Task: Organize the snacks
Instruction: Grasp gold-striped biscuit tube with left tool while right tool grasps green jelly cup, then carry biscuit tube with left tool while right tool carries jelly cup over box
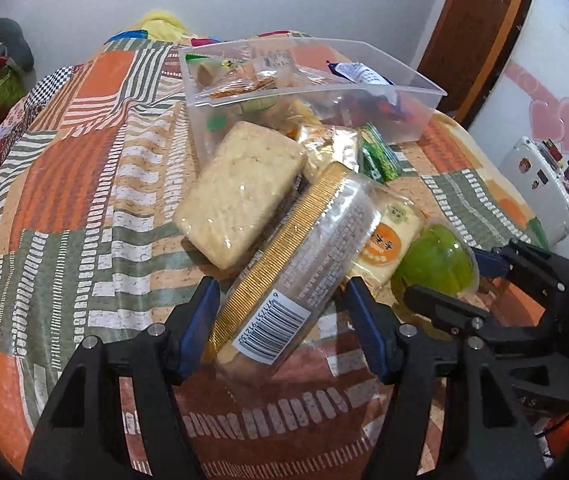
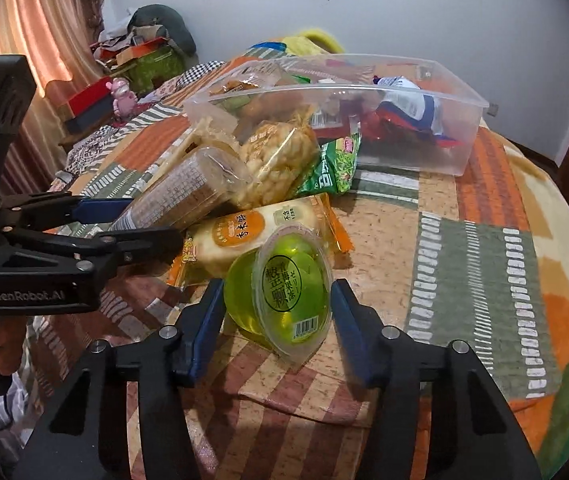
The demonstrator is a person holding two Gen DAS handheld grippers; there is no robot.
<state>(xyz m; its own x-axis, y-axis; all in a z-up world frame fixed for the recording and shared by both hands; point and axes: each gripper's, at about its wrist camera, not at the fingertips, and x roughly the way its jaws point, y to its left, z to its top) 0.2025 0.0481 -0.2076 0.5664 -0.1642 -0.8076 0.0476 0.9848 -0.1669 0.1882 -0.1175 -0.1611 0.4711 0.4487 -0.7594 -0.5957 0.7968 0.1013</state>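
Observation:
A pile of snacks lies on a patchwork blanket in front of a clear plastic bin (image 1: 412, 92) (image 2: 464, 136) that holds several packets. My left gripper (image 1: 280, 296) is open, its jaws on either side of a gold-edged clear-wrapped cake pack (image 1: 284, 280) (image 2: 180, 196) with a barcode. My right gripper (image 2: 278, 292) (image 1: 448, 276) is open around a green jelly cup (image 2: 284, 296) (image 1: 436, 260) lying on its side. Beside them lie a pale rice cake (image 1: 236, 192), an orange-label pastry (image 2: 240, 232) (image 1: 384, 240), a puffed snack bag (image 2: 280, 156) and a green packet (image 2: 332, 168) (image 1: 380, 156).
The blanket (image 2: 476, 248) covers a bed that drops off at the right and near edges. Boxes, clothes and a pink toy (image 2: 124, 96) sit at the far left by a curtain. A white suitcase (image 1: 544, 184) stands at the right by a wooden door.

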